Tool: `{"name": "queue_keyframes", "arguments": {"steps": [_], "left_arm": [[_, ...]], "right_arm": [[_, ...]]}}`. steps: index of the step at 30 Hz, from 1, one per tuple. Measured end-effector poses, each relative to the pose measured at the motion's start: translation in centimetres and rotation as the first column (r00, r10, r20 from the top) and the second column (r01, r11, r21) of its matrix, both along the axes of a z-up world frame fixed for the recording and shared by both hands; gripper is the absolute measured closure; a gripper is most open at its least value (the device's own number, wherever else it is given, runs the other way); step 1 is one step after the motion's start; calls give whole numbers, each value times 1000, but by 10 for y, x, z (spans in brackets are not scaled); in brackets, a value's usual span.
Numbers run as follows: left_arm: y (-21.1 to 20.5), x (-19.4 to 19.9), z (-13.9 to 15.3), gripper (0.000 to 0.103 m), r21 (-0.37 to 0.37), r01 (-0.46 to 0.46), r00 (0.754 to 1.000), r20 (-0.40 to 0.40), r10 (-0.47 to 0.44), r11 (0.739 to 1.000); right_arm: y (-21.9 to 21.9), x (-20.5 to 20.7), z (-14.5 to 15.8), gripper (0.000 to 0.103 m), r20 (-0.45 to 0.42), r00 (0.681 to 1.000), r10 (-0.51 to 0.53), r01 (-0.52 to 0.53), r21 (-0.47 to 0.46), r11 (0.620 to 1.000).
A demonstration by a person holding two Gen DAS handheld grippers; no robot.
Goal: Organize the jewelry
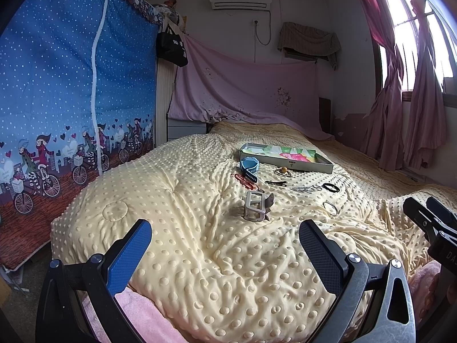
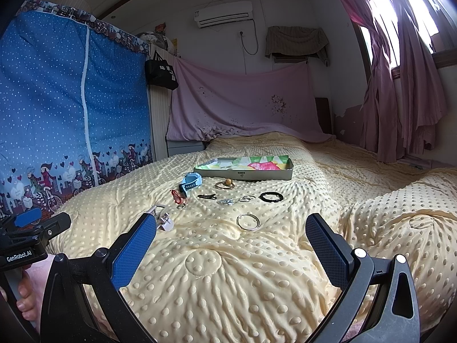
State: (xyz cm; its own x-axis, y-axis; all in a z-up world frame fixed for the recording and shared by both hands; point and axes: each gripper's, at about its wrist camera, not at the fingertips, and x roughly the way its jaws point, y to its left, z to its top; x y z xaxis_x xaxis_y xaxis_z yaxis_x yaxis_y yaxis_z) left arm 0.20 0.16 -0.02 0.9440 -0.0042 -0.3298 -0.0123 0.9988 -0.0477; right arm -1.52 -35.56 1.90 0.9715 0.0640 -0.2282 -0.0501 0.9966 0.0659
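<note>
Jewelry lies scattered on a yellow dotted bedspread [image 1: 200, 228] in front of a shallow open box [image 1: 285, 157] with colourful lining, also in the right wrist view [image 2: 242, 168]. Pieces include a blue watch [image 2: 190, 184], a red string piece [image 2: 178, 195], a black hair clip [image 2: 207, 196], a ring with an orange bead [image 2: 225, 183], a black hair tie [image 2: 271, 197], small silver pieces [image 2: 237, 199], a silver ring [image 2: 248, 221] and a grey watch case [image 1: 255, 206]. My left gripper [image 1: 225, 237] and right gripper [image 2: 231, 231] are open and empty, short of the items.
A blue patterned wardrobe [image 1: 71, 100] stands left of the bed. A pink sheet [image 1: 242, 91] hangs at the headboard and pink curtains [image 1: 400, 100] at the right window. The right gripper shows at the left view's right edge [image 1: 434, 223].
</note>
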Motion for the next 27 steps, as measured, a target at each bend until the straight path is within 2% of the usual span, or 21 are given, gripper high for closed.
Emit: {"name": "queue_keyframes", "arguments": {"steps": [9,16,27], "left_arm": [[-6,16,-1,0,-17,6,1000,-5,-6,1000],[-12,45,8,0,-16,12,1000,12,-12,1000],[-25,100,13,0,-35,8,1000,-1,-8,999]], "right_arm": [[8,22,10,1,-12,1000,14,-14,-11,1000],[7,41,15,1,-5,1000,21,-21,0,1000],[3,96,14,1,-16,1000,17,-17,16,1000]]}}
